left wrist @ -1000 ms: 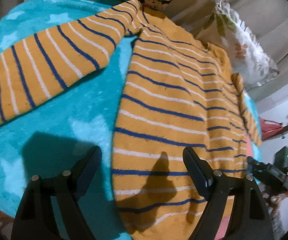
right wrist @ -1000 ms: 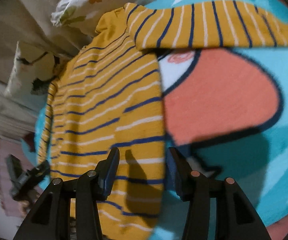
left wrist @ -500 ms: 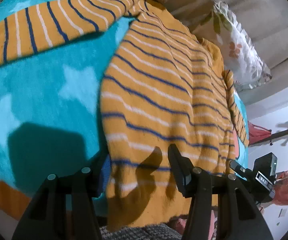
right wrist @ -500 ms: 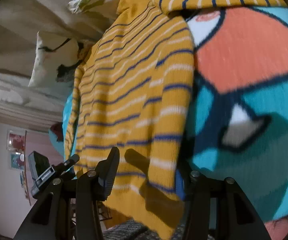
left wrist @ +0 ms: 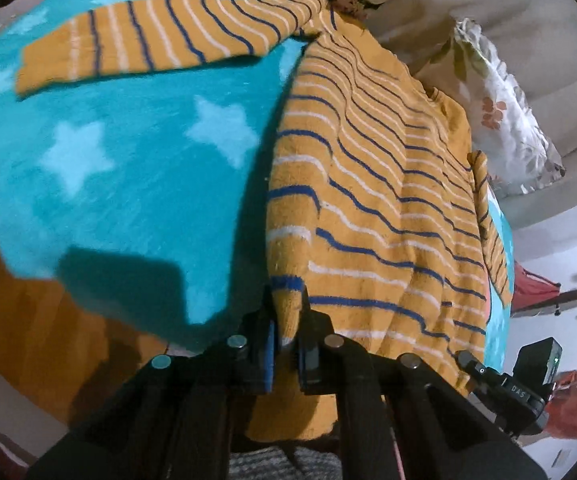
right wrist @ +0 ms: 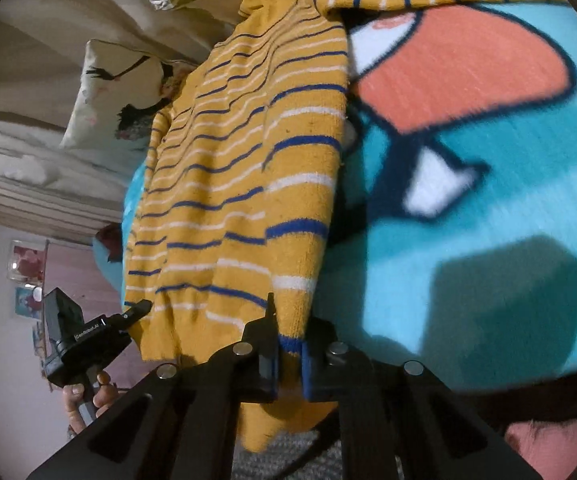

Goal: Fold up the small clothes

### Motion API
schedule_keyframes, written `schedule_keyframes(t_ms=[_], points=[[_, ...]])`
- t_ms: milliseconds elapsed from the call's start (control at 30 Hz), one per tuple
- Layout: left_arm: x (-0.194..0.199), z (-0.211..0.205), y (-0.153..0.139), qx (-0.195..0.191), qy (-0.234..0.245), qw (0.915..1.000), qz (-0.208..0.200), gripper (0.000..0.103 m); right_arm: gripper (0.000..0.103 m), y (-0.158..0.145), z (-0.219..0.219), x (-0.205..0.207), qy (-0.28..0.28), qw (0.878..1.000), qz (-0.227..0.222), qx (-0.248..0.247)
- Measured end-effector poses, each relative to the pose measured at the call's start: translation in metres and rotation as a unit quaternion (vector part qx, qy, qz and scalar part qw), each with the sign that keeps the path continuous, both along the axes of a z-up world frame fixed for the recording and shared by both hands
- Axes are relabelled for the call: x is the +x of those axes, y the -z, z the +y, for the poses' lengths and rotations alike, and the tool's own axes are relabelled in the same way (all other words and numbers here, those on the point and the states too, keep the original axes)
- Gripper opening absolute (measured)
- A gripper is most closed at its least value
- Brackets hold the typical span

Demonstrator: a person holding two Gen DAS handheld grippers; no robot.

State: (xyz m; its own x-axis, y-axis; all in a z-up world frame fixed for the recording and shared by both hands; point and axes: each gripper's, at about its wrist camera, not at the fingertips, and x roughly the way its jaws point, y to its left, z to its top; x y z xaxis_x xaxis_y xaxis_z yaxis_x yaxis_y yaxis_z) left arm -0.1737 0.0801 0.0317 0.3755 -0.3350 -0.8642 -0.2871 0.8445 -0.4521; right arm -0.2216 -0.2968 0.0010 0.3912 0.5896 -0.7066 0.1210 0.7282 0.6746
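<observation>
Left gripper (left wrist: 286,332) and right gripper (right wrist: 288,344), spread earlier, now pinch the sweater (left wrist: 368,200) hem corners; blanket (left wrist: 128,168) lies bare alongside.

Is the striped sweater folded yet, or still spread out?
Still spread. The sweater lies flat on the blanket, sleeve stretched sideways; the left gripper and right gripper only pinch its hem corners.
</observation>
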Motion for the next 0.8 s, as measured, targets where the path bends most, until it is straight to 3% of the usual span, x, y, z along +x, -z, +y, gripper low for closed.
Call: schedule_keyframes(t_ms=[133, 300, 400, 533, 667, 800], points=[[-0.033, -0.008, -0.002, 0.000, 0.000, 1.0000, 0.008, 0.008, 0.008, 0.008, -0.015, -0.038, 0.006, 1.000, 0.018, 0.004], [-0.057, -0.014, 0.028, 0.017, 0.001, 0.9988, 0.045, 0.009, 0.009, 0.025, -0.017, -0.068, 0.005, 0.999, 0.038, -0.015], [-0.056, -0.013, 0.026, 0.021, -0.004, 0.9989, 0.043, 0.014, 0.013, 0.017, -0.011, -0.069, 0.000, 0.998, 0.029, -0.056], [-0.054, -0.007, 0.010, 0.056, -0.004, 0.9981, 0.023, 0.022, 0.017, 0.004, -0.005, -0.068, -0.012, 0.993, 0.012, -0.121], [-0.049, 0.018, 0.000, 0.085, -0.028, 0.9960, 0.007, 0.035, 0.018, -0.011, -0.008, -0.062, 0.020, 0.986, -0.002, -0.166], [-0.032, 0.054, 0.001, 0.087, -0.062, 0.9942, -0.001, 0.043, 0.022, -0.035, -0.010, -0.060, 0.066, 0.972, -0.026, -0.224]])
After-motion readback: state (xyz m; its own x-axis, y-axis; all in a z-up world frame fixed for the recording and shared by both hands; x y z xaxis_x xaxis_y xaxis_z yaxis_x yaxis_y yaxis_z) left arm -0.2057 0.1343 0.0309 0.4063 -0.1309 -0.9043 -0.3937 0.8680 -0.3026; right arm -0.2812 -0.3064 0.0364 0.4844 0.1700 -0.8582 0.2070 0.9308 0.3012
